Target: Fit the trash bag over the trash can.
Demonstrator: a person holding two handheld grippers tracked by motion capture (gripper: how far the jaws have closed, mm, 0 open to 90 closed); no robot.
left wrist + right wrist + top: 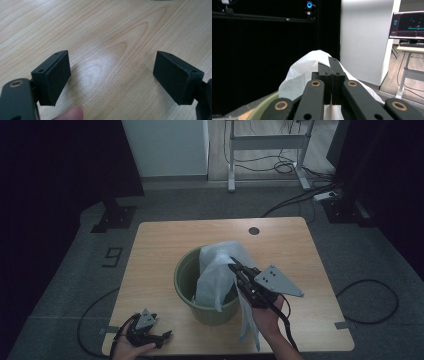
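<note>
A person fits a thin white plastic bag (216, 270) into a round olive-green plastic bin (186, 285) standing mid-table on a pale wood-grain table (150, 250). The right gripper (233, 266), w/ grey three-cornered plate on top, has its black jaws pinched flat together on a fold of the bag — in the right gripper view the film shows as a thin white edge between the pads, w/ the bag (312, 65) billowing up beyond the tips and the bin's green rim (262, 105) curving at lower left. The grip sits high on the bag, probably so the mouth can be pulled out over the rim; part of the bag stands puffed up inside the bin, and a loose tail hangs down outside the near right wall, past the right hand (267, 315).

The left gripper (162, 336) lies at the near left corner of the table, well apart from the bin, cradled by the left hand (129, 349). Its jaws stand wide w/ nothing between them — bare wood there in the left gripper view, plus a fingertip (70, 113) at the bottom edge. Likely parked until a second hold on the rim is needed.
</note>
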